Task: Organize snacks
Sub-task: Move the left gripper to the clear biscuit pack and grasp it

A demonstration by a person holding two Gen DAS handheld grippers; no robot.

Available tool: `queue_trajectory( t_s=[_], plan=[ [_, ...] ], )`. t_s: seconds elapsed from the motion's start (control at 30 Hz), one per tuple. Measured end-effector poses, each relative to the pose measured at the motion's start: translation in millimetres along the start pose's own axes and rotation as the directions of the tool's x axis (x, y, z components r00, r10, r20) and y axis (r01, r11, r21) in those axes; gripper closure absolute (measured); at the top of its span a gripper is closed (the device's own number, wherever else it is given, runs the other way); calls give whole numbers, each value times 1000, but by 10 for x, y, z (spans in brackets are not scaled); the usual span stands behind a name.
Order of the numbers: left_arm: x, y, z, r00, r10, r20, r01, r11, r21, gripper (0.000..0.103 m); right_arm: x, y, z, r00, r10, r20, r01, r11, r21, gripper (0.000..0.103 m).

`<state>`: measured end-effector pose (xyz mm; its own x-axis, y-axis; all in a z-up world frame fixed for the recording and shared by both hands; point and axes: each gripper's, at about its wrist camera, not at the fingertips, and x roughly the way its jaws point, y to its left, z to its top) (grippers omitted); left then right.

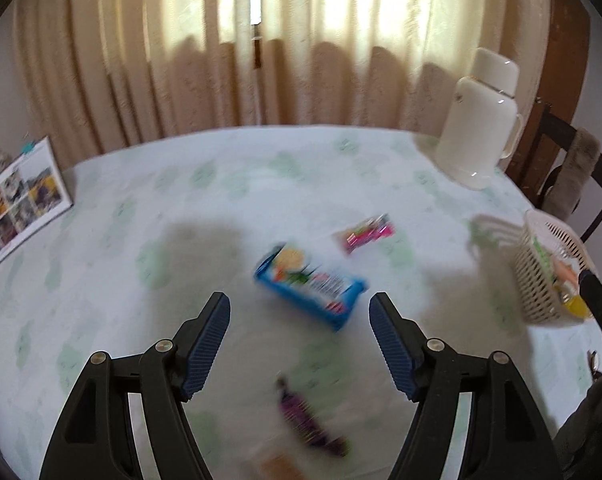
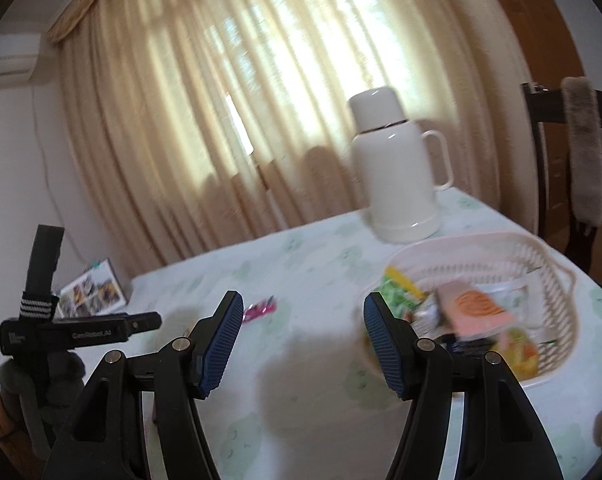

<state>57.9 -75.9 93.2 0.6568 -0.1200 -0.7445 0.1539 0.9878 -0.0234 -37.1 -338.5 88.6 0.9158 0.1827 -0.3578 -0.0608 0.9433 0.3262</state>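
- Snacks lay loose on the table (image 1: 101,240): a blue packet (image 1: 309,284), a pink packet (image 1: 365,233) and a purple packet (image 1: 309,420); others filled the basket (image 2: 541,264).
- Left gripper (image 1: 299,314) hung above the blue packet, jaws apart, nothing between them.
- Right gripper (image 2: 303,314) stood beside the basket, jaws apart, empty.

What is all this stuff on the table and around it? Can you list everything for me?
table: one, white cloth with pale green print, fills the foreground
basket: one, cream plastic lattice, right side of the table
snacks in the basket: several packets, green, pink-orange, yellow
blue snack box: one, table centre
pink packet: one, beyond the blue box
purple packet: one, blurred, nearest edge
flask: one, white, far right of the table
photo calendar: one, standing at far left
curtain: beige, behind the table
chair: dark wood, right
left gripper: black with blue pads, open, empty
right gripper: same, open, empty
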Motion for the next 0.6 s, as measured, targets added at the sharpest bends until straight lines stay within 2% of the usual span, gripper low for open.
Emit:
queue_trajectory(
  t_s=[0.3, 0.53, 0.6],
  plan=[
    [38, 409, -589, 992, 21, -126, -31, 996, -81, 34, 225, 258, -184, 993, 31, -116, -44, 993, -110, 39],
    [87, 428, -916, 981, -22, -191, 2, 994, -107, 34, 326, 371, -287, 984, 37, -173, -67, 983, -171, 39],
    [65, 417, -971, 982, -28, -185, 7, 994, -111, 30, 359, 381, -311, 982, 33, -188, -67, 982, -179, 39]
  ],
)
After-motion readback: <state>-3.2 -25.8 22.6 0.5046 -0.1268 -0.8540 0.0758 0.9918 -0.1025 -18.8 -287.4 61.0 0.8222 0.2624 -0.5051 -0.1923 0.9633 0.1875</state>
